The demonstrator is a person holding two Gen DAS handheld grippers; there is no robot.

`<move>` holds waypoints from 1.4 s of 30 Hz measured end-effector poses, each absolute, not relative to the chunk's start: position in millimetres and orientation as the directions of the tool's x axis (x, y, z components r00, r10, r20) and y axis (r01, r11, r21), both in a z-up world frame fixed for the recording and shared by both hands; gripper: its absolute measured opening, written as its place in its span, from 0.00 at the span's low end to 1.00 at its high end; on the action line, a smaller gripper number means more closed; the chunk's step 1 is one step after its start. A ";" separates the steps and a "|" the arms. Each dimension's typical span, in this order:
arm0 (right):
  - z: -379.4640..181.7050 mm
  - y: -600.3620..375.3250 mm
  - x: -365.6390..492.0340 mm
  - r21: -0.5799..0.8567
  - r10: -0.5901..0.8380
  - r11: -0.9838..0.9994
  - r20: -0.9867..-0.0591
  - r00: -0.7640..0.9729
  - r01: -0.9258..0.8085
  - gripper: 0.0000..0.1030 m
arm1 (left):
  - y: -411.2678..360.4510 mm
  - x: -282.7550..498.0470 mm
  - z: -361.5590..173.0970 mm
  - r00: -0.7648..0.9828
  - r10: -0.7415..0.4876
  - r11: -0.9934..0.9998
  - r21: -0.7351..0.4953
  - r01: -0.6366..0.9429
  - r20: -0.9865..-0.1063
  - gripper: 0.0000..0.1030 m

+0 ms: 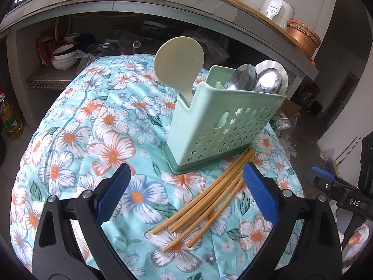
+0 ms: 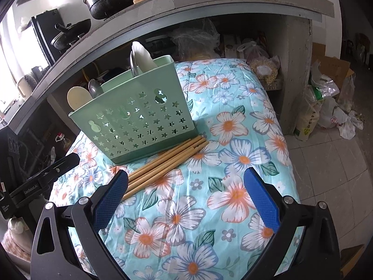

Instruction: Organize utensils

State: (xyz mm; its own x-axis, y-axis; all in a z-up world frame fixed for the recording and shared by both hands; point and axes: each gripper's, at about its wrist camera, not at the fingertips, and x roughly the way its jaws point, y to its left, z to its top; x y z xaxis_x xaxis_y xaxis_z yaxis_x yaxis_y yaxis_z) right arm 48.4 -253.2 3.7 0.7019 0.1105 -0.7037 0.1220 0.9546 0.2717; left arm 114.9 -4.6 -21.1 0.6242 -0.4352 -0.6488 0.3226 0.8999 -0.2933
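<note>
A mint green utensil holder (image 1: 216,126) (image 2: 139,121) with star cut-outs stands on a floral cloth. It holds a beige rice paddle (image 1: 178,63) (image 2: 78,99), metal spoons (image 1: 242,77) (image 2: 95,88) and a white spoon (image 1: 276,70) (image 2: 143,57). Several bamboo chopsticks (image 1: 209,198) (image 2: 167,161) lie on the cloth at the holder's foot. My left gripper (image 1: 186,186) is open just above the near part of the chopsticks, with nothing pressed between its pads. My right gripper (image 2: 186,191) is open over the cloth, to the right of the chopsticks. In the left wrist view the right gripper (image 1: 331,182) shows at the right edge.
The floral cloth (image 1: 93,128) (image 2: 233,128) covers a small raised surface with drop-offs on all sides. Behind it a concrete counter (image 1: 163,2) (image 2: 209,7) shelters bowls (image 1: 64,57) and bags (image 2: 263,63). An oil bottle (image 1: 10,119) stands on the floor at the left.
</note>
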 end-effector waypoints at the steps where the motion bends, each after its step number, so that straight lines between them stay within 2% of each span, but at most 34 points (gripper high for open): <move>1: 3.2 -253.6 48.6 0.277 0.114 0.953 -0.704 0.701 0.123 0.94 | -4.9 114.7 -21.3 0.623 -0.437 0.899 -0.294 0.325 -0.649 0.91; 26: -7.4 -255.0 52.4 0.287 0.105 0.945 -0.721 0.685 0.157 0.94 | -6.9 116.4 -28.7 0.587 -0.467 0.883 -0.314 0.349 -0.661 0.91; 42: -15.7 -250.1 57.2 0.357 0.203 0.926 -0.742 0.639 0.119 0.94 | -11.0 120.2 -36.1 0.551 -0.479 0.875 -0.325 0.358 -0.683 0.91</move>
